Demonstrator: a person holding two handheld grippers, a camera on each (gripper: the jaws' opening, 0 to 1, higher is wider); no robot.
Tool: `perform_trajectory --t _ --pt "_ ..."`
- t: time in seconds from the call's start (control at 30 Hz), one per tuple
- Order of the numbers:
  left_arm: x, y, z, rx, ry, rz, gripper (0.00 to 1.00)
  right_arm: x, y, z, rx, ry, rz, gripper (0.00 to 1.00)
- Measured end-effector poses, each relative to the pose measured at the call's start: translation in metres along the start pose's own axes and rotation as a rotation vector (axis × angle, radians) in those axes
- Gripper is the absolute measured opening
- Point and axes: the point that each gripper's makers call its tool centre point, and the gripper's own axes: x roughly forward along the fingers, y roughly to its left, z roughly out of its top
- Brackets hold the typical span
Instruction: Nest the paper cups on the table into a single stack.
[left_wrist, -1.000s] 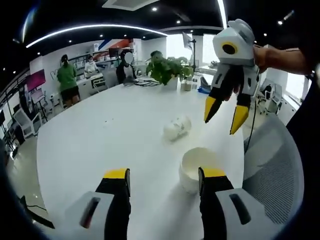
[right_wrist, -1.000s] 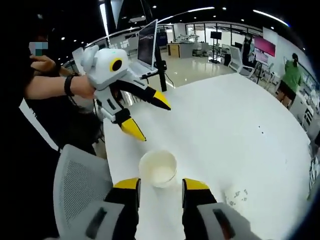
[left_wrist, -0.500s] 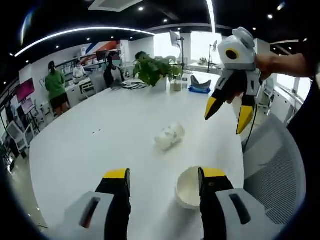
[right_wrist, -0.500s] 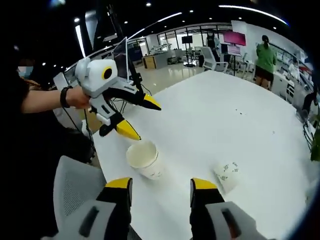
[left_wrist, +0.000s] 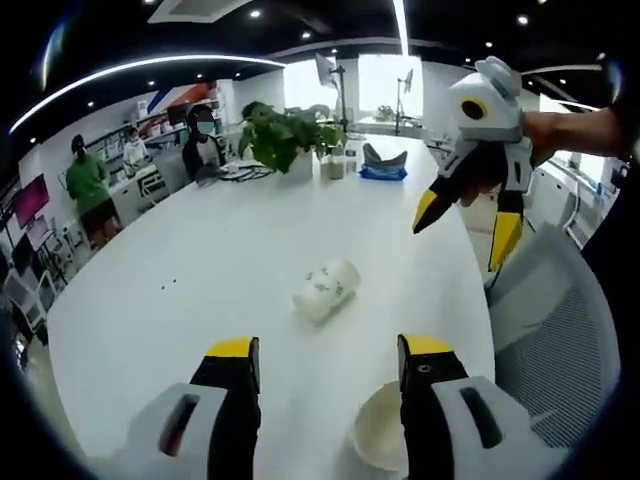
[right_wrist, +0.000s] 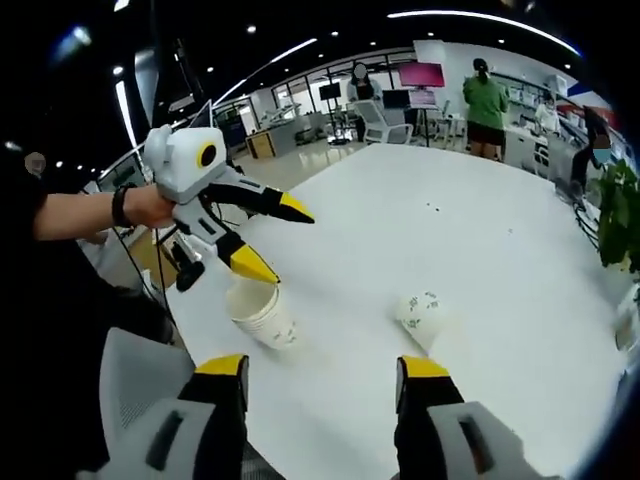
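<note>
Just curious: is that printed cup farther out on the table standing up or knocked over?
Knocked over. The printed cup lies on its side on the table.

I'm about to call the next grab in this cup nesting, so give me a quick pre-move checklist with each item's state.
1. Left gripper open, holding nothing: ok.
2. Right gripper open, holding nothing: ok.
3. Upright cup standing mouth up near the table edge, ready to receive: ok.
4. Tipped cup upright for nesting: not ok, it lies on its side.
5. Bare table around the tipped cup for an approach: ok.
6. Whether the upright cup is a single cup or already a stack: cannot tell.
</note>
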Motion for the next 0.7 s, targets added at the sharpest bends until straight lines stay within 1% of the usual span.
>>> perform_trajectory --t 0.07,0.13,0.17,0.33,0.43,0.57,0.6,0.67,0.7 --pt "0.009 0.0 0.004 0.013 0.006 -0.014 0.55 -0.001 -0.003 -0.004 0.015 -0.007 -0.007 0.61" --pt "0.017 0.0 0.005 0.019 0.007 -0.03 0.56 -0.003 -0.001 -0.006 0.024 -0.01 -0.009 0.61" --pt "0.021 -0.002 0.009 0.03 0.01 -0.04 0.57 -0.005 -0.001 -0.008 0.031 -0.011 -0.012 0.61" --pt "0.042 -0.007 0.016 0.078 0.036 -0.073 0.57 -0.007 -0.003 -0.016 0.05 -0.014 -0.015 0.61" --pt "0.054 -0.006 0.016 0.115 0.059 -0.089 0.57 -0.007 -0.005 -0.019 0.065 -0.021 -0.024 0.61" --pt "0.071 -0.005 0.011 0.16 0.099 -0.107 0.57 -0.004 -0.003 -0.024 0.073 -0.016 -0.018 0.61" --pt "0.076 -0.005 0.011 0.168 0.104 -0.113 0.57 -0.005 0.002 -0.025 0.075 -0.014 -0.018 0.61" --pt "0.082 -0.004 0.012 0.176 0.111 -0.123 0.57 -0.004 0.001 -0.027 0.08 -0.014 -0.013 0.61" --pt "0.082 -0.01 0.016 0.175 0.112 -0.127 0.57 -0.003 0.001 -0.028 0.083 -0.014 -0.012 0.61"
